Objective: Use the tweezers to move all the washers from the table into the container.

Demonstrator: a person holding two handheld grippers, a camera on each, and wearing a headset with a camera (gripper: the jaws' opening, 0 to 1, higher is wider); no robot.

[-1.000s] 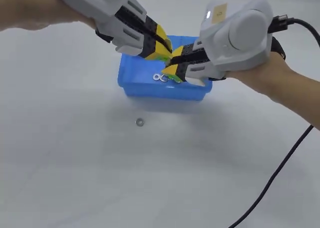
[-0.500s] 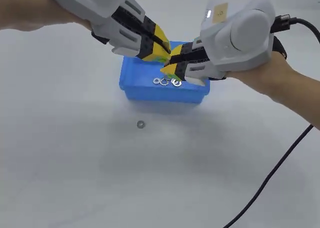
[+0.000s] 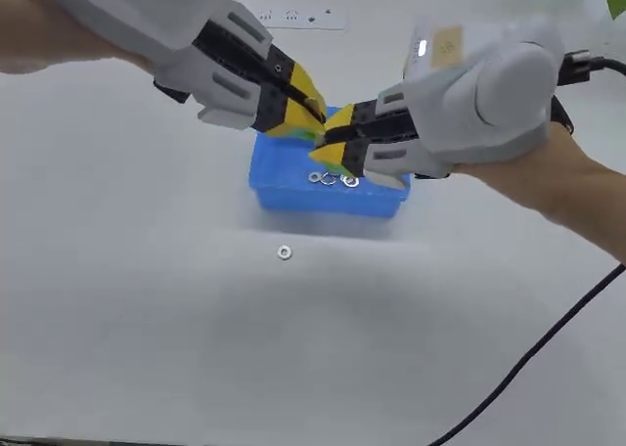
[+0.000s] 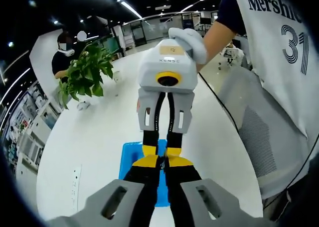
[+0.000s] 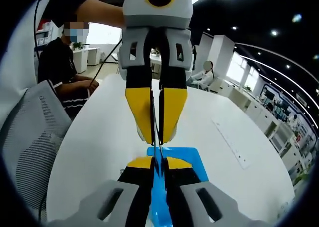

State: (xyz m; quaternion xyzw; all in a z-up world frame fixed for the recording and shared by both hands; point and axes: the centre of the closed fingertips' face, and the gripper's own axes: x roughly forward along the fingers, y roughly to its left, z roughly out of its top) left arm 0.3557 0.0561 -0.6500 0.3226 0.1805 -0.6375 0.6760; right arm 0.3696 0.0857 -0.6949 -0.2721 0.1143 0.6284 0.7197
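Observation:
A blue container (image 3: 284,187) sits on the white table and holds three washers (image 3: 333,179). One washer (image 3: 285,252) lies on the table just in front of it. My left gripper (image 3: 311,113) and right gripper (image 3: 326,143) meet tip to tip above the container. In the right gripper view, thin dark tweezers (image 5: 157,122) run from between the left gripper's (image 5: 158,137) yellow jaws down into my right gripper (image 5: 158,162). Both grippers look shut on the tweezers. The left gripper view has my left gripper (image 4: 162,163) touching the right gripper (image 4: 162,152) over the container (image 4: 130,160).
A black cable (image 3: 528,353) trails from the right gripper across the table toward the near right. A potted plant (image 4: 82,72) stands at the table's far end, and a person sits beyond the table (image 5: 65,67). A white strip (image 3: 293,18) lies behind the container.
The head camera has shifted, so the container sits lower and further right in the picture. The two grippers stay tip to tip and have lifted slightly above the washers in the container.

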